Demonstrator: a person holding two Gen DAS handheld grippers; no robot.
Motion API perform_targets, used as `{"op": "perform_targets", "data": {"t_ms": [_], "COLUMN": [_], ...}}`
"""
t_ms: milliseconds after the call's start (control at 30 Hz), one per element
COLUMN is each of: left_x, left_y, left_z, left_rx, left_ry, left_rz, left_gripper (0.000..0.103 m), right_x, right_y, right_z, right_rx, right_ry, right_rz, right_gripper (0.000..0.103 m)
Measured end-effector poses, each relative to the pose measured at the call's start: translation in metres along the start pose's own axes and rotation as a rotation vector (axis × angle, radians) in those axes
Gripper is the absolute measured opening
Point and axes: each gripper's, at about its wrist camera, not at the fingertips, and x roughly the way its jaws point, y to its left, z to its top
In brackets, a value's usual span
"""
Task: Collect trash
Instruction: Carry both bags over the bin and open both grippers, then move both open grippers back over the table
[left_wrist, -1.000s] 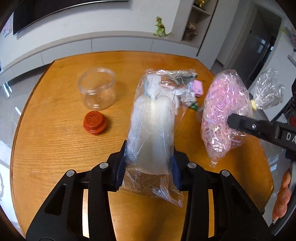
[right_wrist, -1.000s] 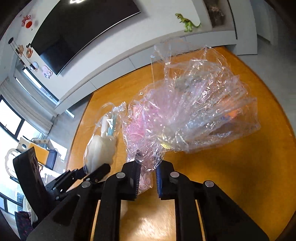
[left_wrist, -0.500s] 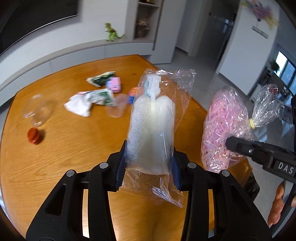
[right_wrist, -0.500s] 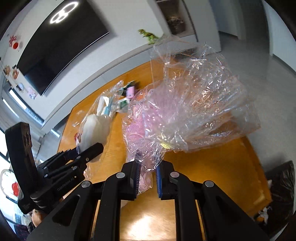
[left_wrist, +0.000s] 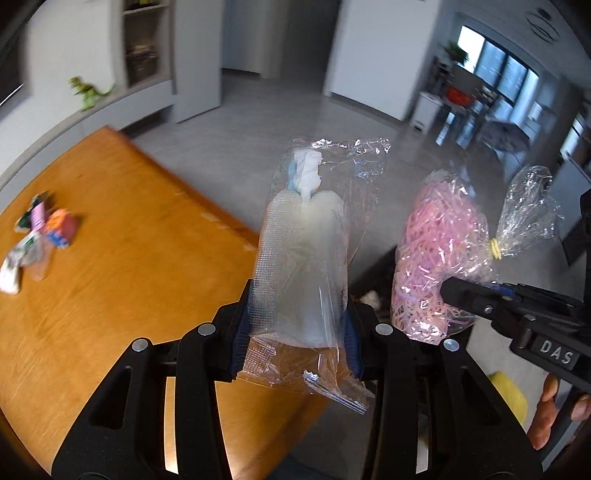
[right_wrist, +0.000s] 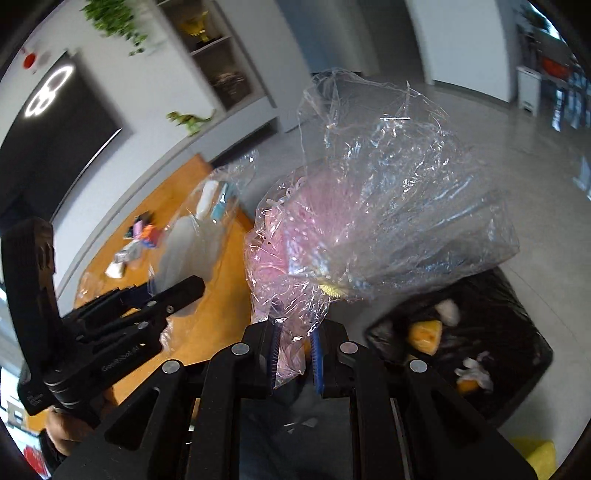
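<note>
Left wrist view: the left gripper is seen pinched on the lower part of a clear bag holding a white bottle, which is carried upright in the air past the far right edge of the wooden table. In the right wrist view the right gripper is pressed together on the thin tail of a cellophane bag of pink paper shreds, tied with a yellow band and held over the floor beside the table, just left of a black-lined trash bin in which scraps already lie. Both loads are judged light; the film is slippery and crinkly, so a hold on bunched plastic near the tie or on the stiff bottle body is considered safest, while a loose flap could slide out. The bottle is judged rigid, the shreds soft and compressible. More litter is left near the far left edge of the table. The letters "DAS" can be read on the right gripper; the lettering on the left gripper's side is too blurred to be made out.
</note>
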Motion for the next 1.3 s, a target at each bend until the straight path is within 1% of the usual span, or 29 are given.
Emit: {"op": "perform_targets", "data": {"t_ms": [67, 167, 233, 300, 333, 367, 400, 433, 467, 533, 633, 767, 900, 1000, 1167, 1300], "left_x": [0.014, 0.041, 0.056, 0.073, 0.081, 0.087, 0.096, 0.100, 0.104, 0.111, 0.113, 0.110, 0.103, 0.096, 0.078, 0.058], "left_y": [-0.027, -0.068, -0.086, -0.107, -0.117, -0.126, -0.136, -0.144, -0.149, -0.159, -0.163, -0.157, -0.134, -0.114, -0.076, -0.036], "left_z": [0.003, 0.002, 0.000, -0.004, -0.006, -0.008, -0.012, -0.012, -0.015, -0.017, -0.018, -0.015, -0.012, -0.009, -0.007, -0.007], "left_rx": [0.057, 0.140, 0.180, 0.221, 0.242, 0.263, 0.289, 0.302, 0.314, 0.345, 0.352, 0.343, 0.298, 0.262, 0.194, 0.150], "left_ry": [0.022, 0.072, 0.098, 0.135, 0.153, 0.169, 0.185, 0.187, 0.176, 0.167, 0.169, 0.154, 0.145, 0.135, 0.113, 0.088], "left_rz": [-0.019, -0.046, -0.054, -0.065, -0.070, -0.079, -0.084, -0.074, -0.057, -0.020, -0.014, 0.007, 0.018, 0.032, 0.055, 0.103], "left_gripper": [0.042, 0.042, 0.042, 0.044, 0.047, 0.052, 0.071, 0.098, 0.097, 0.097, 0.097, 0.097, 0.097, 0.097, 0.097, 0.097], "right_x": [-0.010, -0.015, -0.017, -0.019, -0.018, -0.016, -0.014, -0.013, -0.014, -0.018, -0.024, -0.028, -0.023, -0.020, -0.008, 0.007], "right_y": [-0.031, -0.075, -0.108, -0.133, -0.146, -0.156, -0.163, -0.171, -0.177, -0.183, -0.184, -0.176, -0.156, -0.132, -0.082, -0.033], "right_z": [-0.014, -0.023, -0.031, -0.038, -0.042, -0.043, -0.043, -0.044, -0.043, -0.043, -0.044, -0.044, -0.034, -0.025, -0.006, 0.004], "right_rx": [0.046, 0.113, 0.171, 0.218, 0.242, 0.258, 0.273, 0.298, 0.318, 0.323, 0.331, 0.302, 0.259, 0.220, 0.134, 0.043], "right_ry": [0.003, 0.009, 0.022, 0.035, 0.048, 0.067, 0.083, 0.086, 0.069, 0.052, 0.032, 0.021, 0.016, 0.013, 0.022, 0.039], "right_rz": [-0.049, -0.117, -0.175, -0.219, -0.251, -0.287, -0.323, -0.366, -0.406, -0.457, -0.440, -0.421, -0.382, -0.337, -0.245, -0.171], "right_gripper": [0.016, 0.016, 0.016, 0.018, 0.020, 0.024, 0.041, 0.062, 0.066, 0.066, 0.066, 0.066, 0.066, 0.066, 0.066, 0.066]}}
